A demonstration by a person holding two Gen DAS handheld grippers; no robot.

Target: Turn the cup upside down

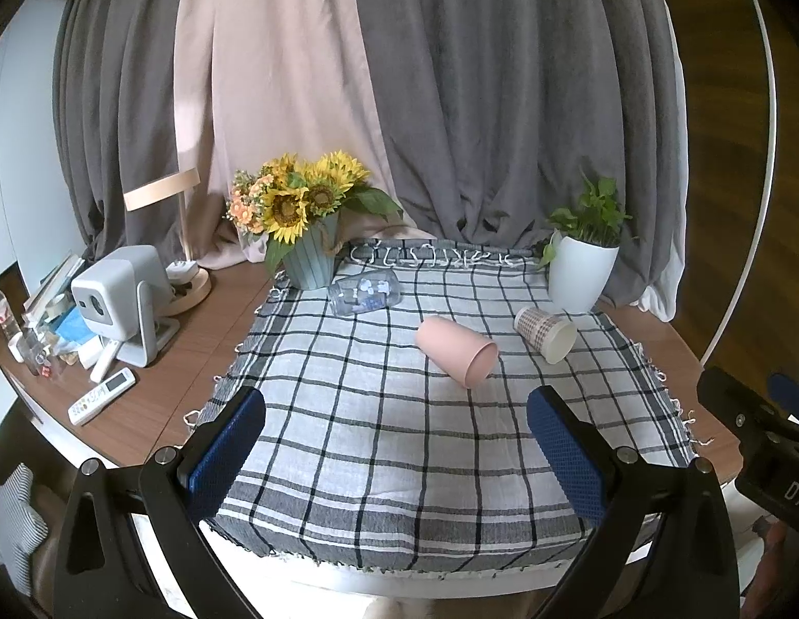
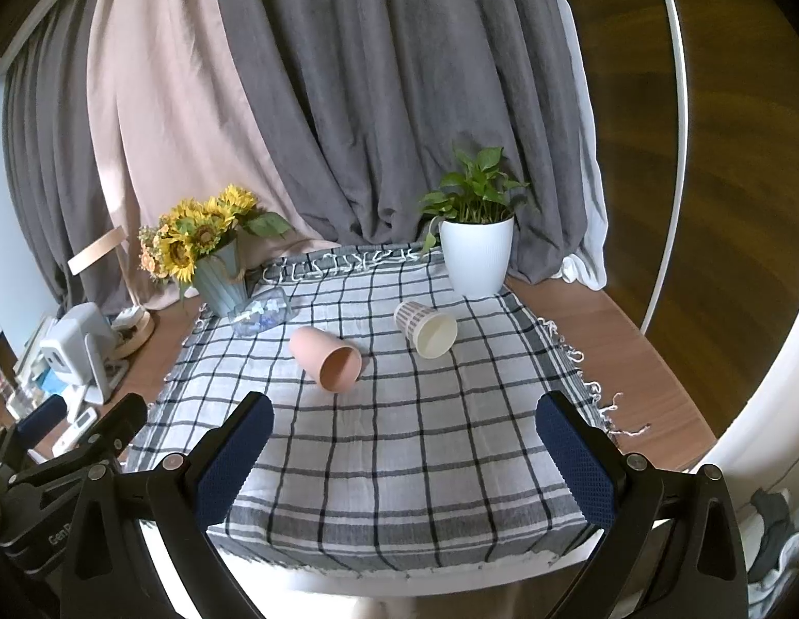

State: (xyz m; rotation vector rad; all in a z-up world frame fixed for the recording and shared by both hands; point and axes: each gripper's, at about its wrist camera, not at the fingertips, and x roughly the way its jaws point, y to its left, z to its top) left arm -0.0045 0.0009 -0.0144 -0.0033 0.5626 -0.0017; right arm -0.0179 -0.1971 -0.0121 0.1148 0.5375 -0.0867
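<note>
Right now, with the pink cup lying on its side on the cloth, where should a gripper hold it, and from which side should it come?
Grip the pink cup across the middle of its round wall, coming from above. It lies on the checked cloth with its mouth turned toward the cameras, so the side wall is free. The right gripper is open and looks nearer to it than the left.

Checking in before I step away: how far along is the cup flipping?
Nothing looks done yet. The pink cup, paper cup and clear glass all lie on their sides on the checked cloth. Nothing is in hand: left gripper and right gripper are open, short of the cups. Grasping and flipping remain.
</note>
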